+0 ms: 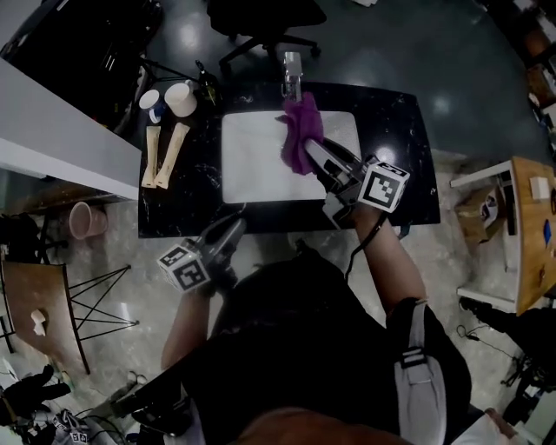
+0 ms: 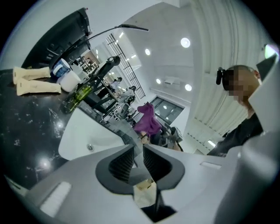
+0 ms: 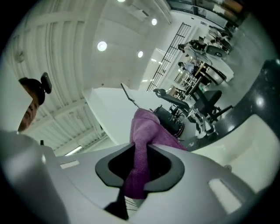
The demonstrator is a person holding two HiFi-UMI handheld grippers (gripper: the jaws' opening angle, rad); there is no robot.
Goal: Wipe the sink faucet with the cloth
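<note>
Hanging over the far right part of the white sink (image 1: 252,169), the purple cloth (image 1: 301,130) is bunched up just in front of the metal faucet (image 1: 291,69). The upper edge of the cloth comes up to the base of the faucet, but I cannot tell if the two touch. The faucet stands at the middle of the far rim of the sink.

The sink is set into a black bench (image 1: 400,148) with a shiny, marbled top. On the left part of the bench stand a white cup (image 1: 181,97) and a smaller cup (image 1: 150,100) beside it. Two pale wooden pieces (image 1: 162,156) lie side by side just in front of them. A green bottle (image 2: 78,94) lies near the far left corner of the sink.

Beyond the bench the floor (image 1: 452,52) is dark and glossy, and a black office chair (image 1: 261,22) stands there. A pink bucket (image 1: 85,219) is on the lighter floor to the left, and a wooden table (image 1: 532,261) is at the right edge.

The right gripper (image 3: 139,153) is closed on the cloth, and a fold of it passes between the jaws and rises above them. The left gripper (image 2: 138,152) is at the near edge of the bench, well apart from the faucet. Its jaws stand a little apart with only a narrow gap, and nothing is between them.
</note>
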